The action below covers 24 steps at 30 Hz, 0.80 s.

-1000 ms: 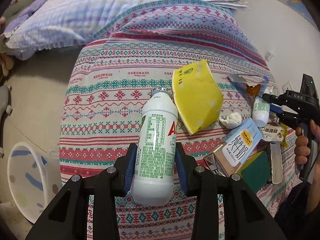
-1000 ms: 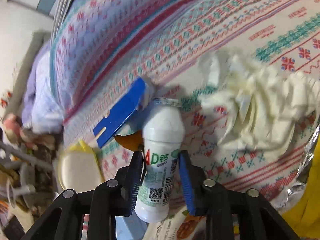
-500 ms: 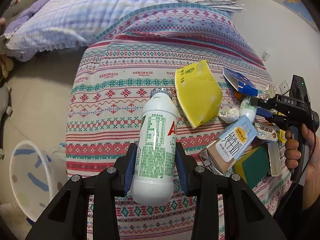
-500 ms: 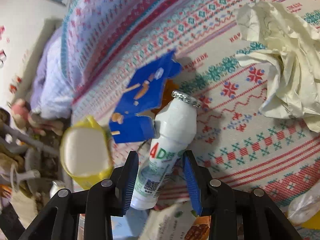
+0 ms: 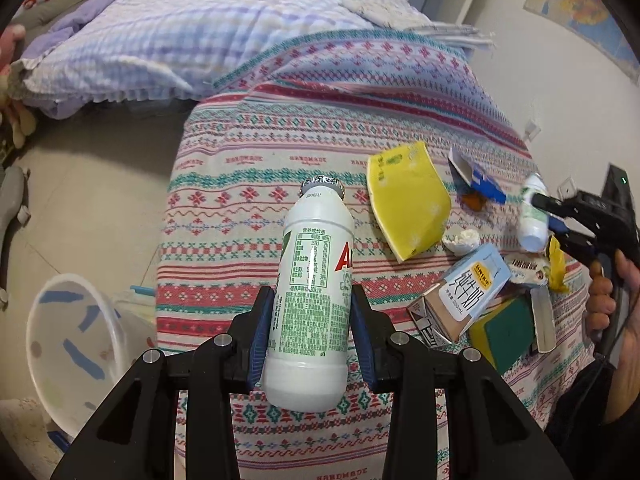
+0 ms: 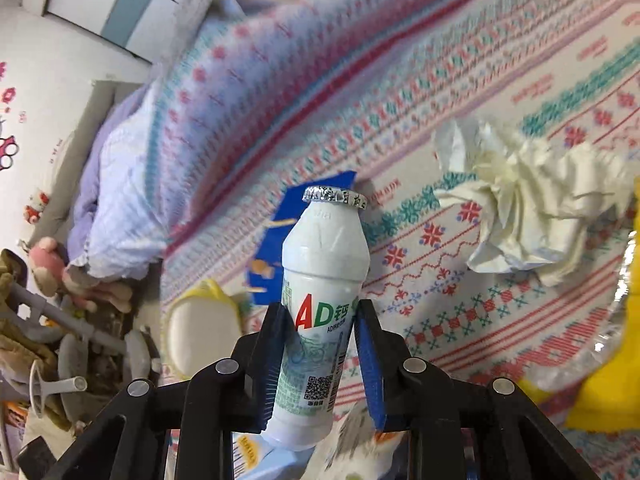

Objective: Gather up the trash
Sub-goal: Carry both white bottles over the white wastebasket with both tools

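Left claw (image 5: 312, 320) clamped on a big white AD bottle (image 5: 312, 292), blue pads (image 5: 262, 328) on both sides of the label, foil cap pointing away, held above the patterned bedspread (image 5: 248, 200). Right claw (image 6: 320, 332) gripping a smaller AD bottle (image 6: 320, 300) low on the body, neck free; in the left view that small bottle (image 5: 532, 216) is up off the bed, next to the person's hand (image 5: 608, 288) on the handle.

Step, my read: both claws loaded, pick done, carry to bin comes next. White bin (image 5: 68, 344) sits on the floor, low left, just beside the bed edge, mouth facing me. Next move needs the left load swung left and down over the rim, then let go; the right load has to cross the whole bed to reach it, so one at a time.

Room: bare floor (image 5: 100, 184) left of the bed is open. The bin is close to the bed edge, so clearance there looks tight.

Further out, trash still on the bed at right: milk carton (image 5: 468, 292), green sponge (image 5: 504, 328), yellow wrapper (image 5: 408, 208), blue card (image 5: 484, 184), small white wad (image 5: 464, 238), crumpled tissue (image 6: 528, 208). Pillow (image 5: 160, 48) and wall far back, no obstacle.
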### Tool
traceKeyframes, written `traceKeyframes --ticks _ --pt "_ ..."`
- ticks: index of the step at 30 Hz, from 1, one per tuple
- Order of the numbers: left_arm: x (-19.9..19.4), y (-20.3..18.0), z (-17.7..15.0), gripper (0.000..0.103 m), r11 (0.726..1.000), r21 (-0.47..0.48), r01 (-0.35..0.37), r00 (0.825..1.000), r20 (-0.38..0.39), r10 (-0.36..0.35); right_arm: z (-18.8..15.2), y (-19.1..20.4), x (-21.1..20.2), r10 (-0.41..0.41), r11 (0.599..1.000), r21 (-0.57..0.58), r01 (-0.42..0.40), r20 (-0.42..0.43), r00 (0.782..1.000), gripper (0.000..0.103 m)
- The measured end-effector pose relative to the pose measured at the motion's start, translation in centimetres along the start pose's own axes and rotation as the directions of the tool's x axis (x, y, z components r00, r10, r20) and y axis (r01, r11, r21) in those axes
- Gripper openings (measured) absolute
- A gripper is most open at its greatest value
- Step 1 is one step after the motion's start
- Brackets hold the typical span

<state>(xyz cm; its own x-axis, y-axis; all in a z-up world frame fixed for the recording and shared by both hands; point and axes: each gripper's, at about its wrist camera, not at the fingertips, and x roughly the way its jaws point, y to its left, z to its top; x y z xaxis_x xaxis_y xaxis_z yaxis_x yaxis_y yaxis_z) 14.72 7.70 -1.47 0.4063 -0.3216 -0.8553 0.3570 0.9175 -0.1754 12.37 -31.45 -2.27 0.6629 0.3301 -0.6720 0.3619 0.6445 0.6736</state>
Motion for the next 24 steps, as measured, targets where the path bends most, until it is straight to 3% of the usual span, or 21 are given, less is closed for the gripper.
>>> traceKeyframes --ticks 3,6,12,16,24 --pt "-0.7 1.1 -0.2 0.040 1.000 -0.024 0.004 1.000 0.013 -0.003 -0.6 2.3 -1.2 -0.003 0.997 -0.075 0.007 0.043 0.999 0.031" --pt "-1.2 2.3 -0.6 0.040 0.999 -0.045 0.002 1.000 0.020 -0.002 -1.8 5.0 -1.8 0.045 0.984 -0.174 -0.033 0.063 0.997 0.031" --pt "-2.7 7.0 -2.0 0.040 0.989 -0.144 -0.029 0.999 0.036 0.034 -5.8 10.5 0.8 0.096 0.946 -0.308 -0.098 -0.021 0.995 0.031" --pt "-3.9 11.7 -3.5 0.040 0.963 -0.261 -0.060 0.996 0.040 0.073 -9.3 13.6 3.3 0.101 0.911 -0.391 -0.131 -0.095 0.990 0.031" --pt "-4.6 19.6 -6.8 0.039 0.880 -0.463 -0.106 0.993 0.003 0.121 -16.3 18.0 8.5 0.106 0.851 -0.479 -0.214 -0.243 0.964 0.031"
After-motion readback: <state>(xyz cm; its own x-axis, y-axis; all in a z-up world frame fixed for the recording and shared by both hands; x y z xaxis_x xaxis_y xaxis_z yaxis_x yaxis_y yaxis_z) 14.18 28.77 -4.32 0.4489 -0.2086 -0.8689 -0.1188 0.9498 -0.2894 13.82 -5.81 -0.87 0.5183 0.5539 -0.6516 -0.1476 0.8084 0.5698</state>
